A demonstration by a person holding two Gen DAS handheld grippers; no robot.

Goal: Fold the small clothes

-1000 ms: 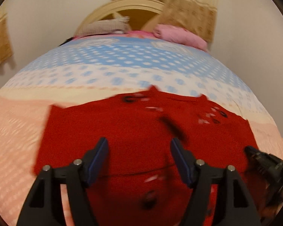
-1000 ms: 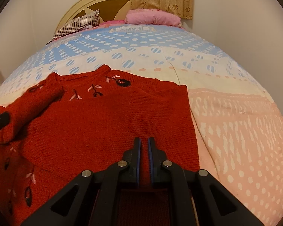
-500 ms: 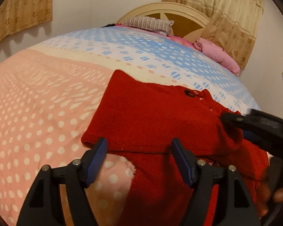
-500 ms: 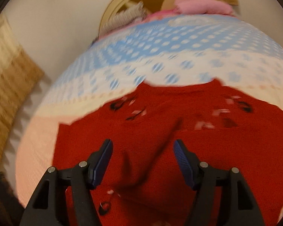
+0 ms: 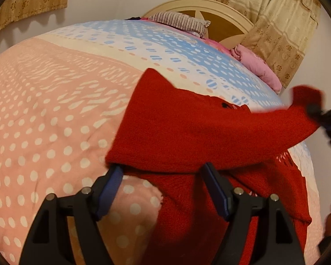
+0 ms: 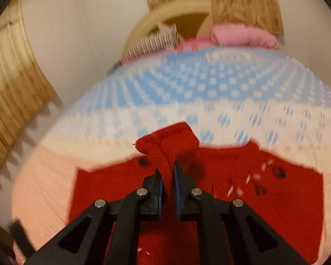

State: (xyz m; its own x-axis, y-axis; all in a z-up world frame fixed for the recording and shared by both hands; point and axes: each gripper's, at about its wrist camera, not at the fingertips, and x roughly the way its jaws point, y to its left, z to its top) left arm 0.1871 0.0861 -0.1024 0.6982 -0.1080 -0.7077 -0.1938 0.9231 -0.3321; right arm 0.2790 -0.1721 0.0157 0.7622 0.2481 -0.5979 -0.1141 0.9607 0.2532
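Observation:
A small red knit cardigan (image 5: 187, 130) with dark buttons lies on the bed, its left side folded over. My left gripper (image 5: 163, 174) is open, its blue pads at the near edge of the folded part. My right gripper (image 6: 166, 172) is shut on the red sleeve cuff (image 6: 165, 145) and holds it raised above the cardigan body (image 6: 275, 198). In the left wrist view the right gripper (image 5: 324, 119) shows at the right edge with the lifted sleeve (image 5: 298, 114) stretched towards it.
The bedspread (image 5: 44, 132) is pink, cream and blue with dots. A striped pillow (image 5: 178, 22) and a pink pillow (image 5: 258, 68) lie by the cream headboard (image 5: 209, 6). Walls and curtains (image 5: 282, 22) close in behind and at the right.
My right gripper has closed on the sleeve cuff and lifted it. My left gripper has moved in to the cardigan's folded edge, still open.

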